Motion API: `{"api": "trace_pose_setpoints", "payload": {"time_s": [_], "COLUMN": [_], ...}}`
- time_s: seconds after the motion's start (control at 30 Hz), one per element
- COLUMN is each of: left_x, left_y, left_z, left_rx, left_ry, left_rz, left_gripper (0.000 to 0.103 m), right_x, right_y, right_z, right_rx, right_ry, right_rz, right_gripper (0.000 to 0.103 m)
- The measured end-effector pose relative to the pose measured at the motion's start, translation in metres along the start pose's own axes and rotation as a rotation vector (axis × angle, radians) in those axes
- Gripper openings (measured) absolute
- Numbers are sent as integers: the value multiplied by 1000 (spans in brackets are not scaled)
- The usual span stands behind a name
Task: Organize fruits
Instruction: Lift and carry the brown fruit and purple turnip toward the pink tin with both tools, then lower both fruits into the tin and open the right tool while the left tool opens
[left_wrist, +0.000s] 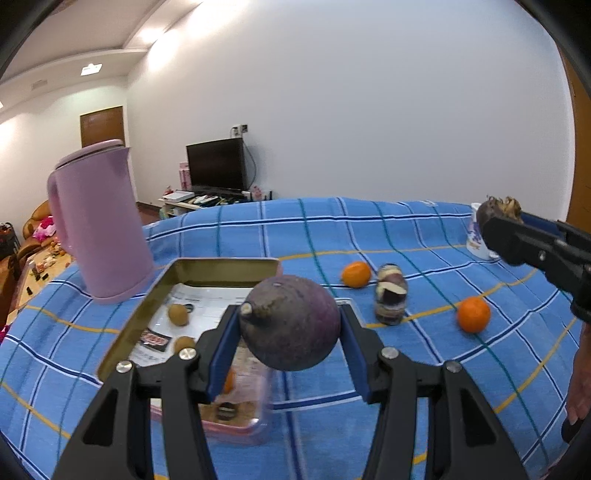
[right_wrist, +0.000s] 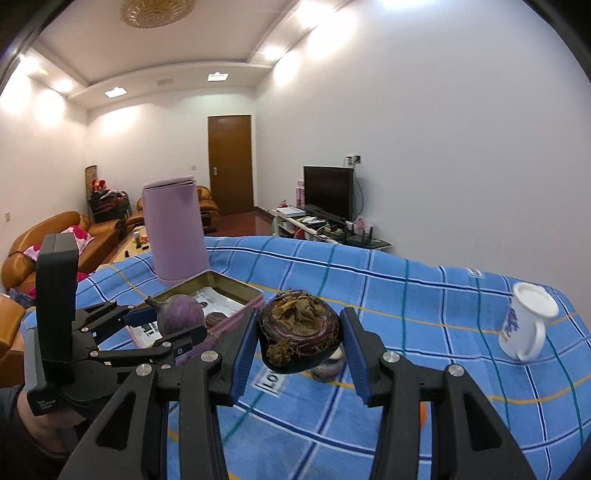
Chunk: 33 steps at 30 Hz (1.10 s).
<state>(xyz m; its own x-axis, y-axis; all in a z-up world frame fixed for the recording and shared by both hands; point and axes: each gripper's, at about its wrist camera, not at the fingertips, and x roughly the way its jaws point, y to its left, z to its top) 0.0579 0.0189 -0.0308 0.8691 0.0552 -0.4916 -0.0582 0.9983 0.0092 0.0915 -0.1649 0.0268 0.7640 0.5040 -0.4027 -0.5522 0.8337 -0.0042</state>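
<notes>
My left gripper (left_wrist: 289, 313) is shut on a round purple fruit (left_wrist: 291, 325) with a short stem, held above the near end of a gold metal tin (left_wrist: 225, 266). Two small brown fruits (left_wrist: 178, 314) lie in the tin. My right gripper (right_wrist: 299, 316) is shut on a dark fruit (right_wrist: 299, 332) with a dry brown cap, raised over the blue checked cloth (right_wrist: 406, 302). In the right wrist view the left gripper (right_wrist: 173, 325) and its purple fruit (right_wrist: 181, 316) sit at the left. Two oranges (left_wrist: 356, 274) (left_wrist: 473, 314) and a wrapped stack of cut purple fruit (left_wrist: 390, 299) lie on the cloth.
A tall pink kettle (left_wrist: 98, 221) stands behind the tin's left corner. A white mug (right_wrist: 528, 321) stands near the table's far right edge. A pink plastic box (left_wrist: 240, 410) lies under my left gripper. Beyond the table are a sofa and a television stand.
</notes>
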Motion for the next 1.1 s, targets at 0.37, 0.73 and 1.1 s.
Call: {"api": "trace_pose_setpoints", "payload": {"time_s": [0.37,0.73,1.1], "left_x": [0,5,26], "left_y": [44,91,119], "left_z": [9,9,-2], "left_rx": [-23,-64,-103], "left_ry": [-1,18,99], "left_rz": [75,149,158], "left_gripper": [55,55,55], "right_x": [41,85,140], "right_y": [35,66,98], "right_z": [23,28,8], "right_rx": [-40,-49,-54], "right_ry": [27,81,189], "right_rz": [94,167,227], "right_gripper": [47,47,47]}}
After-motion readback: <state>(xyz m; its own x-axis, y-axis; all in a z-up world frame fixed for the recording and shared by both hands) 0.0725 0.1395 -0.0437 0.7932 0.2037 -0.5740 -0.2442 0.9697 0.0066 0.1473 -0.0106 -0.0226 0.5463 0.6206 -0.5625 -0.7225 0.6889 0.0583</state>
